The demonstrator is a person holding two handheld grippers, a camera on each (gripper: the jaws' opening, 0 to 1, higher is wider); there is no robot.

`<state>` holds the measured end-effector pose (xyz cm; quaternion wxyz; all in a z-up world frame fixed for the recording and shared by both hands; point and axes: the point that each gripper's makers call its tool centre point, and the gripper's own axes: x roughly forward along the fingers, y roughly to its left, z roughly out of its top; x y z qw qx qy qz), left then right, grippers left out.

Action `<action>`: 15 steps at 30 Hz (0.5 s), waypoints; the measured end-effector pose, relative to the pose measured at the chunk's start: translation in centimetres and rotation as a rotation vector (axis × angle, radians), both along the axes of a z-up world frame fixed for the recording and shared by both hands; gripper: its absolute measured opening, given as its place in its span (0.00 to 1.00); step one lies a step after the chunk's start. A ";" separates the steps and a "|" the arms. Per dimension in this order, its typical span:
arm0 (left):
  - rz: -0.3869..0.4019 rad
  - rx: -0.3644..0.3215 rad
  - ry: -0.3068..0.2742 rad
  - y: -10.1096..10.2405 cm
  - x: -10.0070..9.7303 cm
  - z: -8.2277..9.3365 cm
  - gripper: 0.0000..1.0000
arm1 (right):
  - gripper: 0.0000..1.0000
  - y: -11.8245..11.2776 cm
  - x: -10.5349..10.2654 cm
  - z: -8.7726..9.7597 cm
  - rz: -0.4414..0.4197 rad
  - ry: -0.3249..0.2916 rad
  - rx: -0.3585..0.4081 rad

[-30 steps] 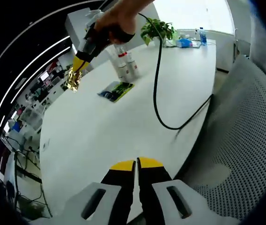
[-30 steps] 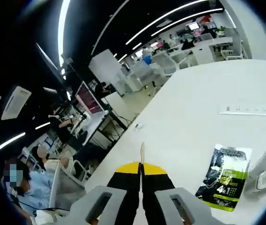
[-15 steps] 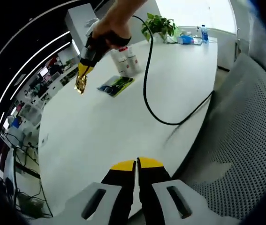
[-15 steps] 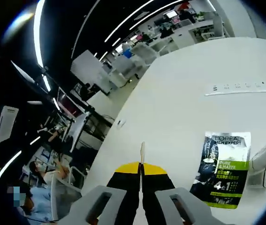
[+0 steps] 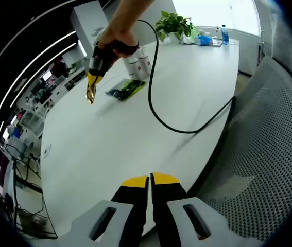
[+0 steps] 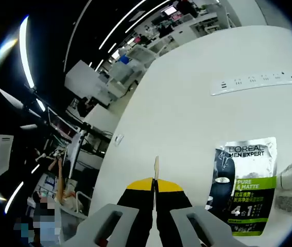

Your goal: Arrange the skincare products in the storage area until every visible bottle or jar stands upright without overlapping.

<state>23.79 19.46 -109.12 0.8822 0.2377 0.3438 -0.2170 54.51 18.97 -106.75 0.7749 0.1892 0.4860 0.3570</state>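
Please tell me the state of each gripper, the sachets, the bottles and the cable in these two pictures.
Left gripper: shut, holding nothing.
Right gripper: shut on a gold sachet, held above the table.
Green sachet: lying flat on the table.
Bottles: standing upright, close together.
Black cable: slack, looping across the table.

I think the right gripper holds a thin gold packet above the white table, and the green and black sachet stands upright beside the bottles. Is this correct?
Not quite. The green and black sachet lies flat on the white table, as the right gripper view shows. The right gripper does hold a thin gold packet above the table, and the bottles stand beside the sachet.
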 end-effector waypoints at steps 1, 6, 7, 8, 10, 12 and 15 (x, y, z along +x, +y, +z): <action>0.002 0.001 0.004 0.1 0.0 -0.1 0.00 | 0.00 0.0 0.0 -0.4 0.001 0.008 -0.010; 0.005 0.003 0.024 0.2 -0.2 -0.5 0.00 | 0.00 -0.2 0.6 -2.1 0.013 0.018 -0.055; 0.007 0.002 0.027 0.2 -0.2 -0.5 0.00 | 0.00 -0.2 0.8 -2.4 0.016 0.012 -0.066; 0.011 0.002 0.030 0.3 -0.2 -0.6 0.00 | 0.00 -0.3 1.0 -2.8 0.019 0.018 -0.075; 0.013 0.003 0.036 0.3 -0.3 -0.7 0.00 | 0.00 -0.2 1.2 -3.1 0.019 0.022 -0.079; 0.014 0.005 0.042 0.4 -0.3 -0.8 0.00 | 0.00 -0.3 1.6 -3.4 0.014 0.018 -0.090; 0.020 0.008 0.055 0.5 -0.5 -1.1 0.00 | 0.00 -0.9 2.1 -4.6 0.012 0.028 -0.129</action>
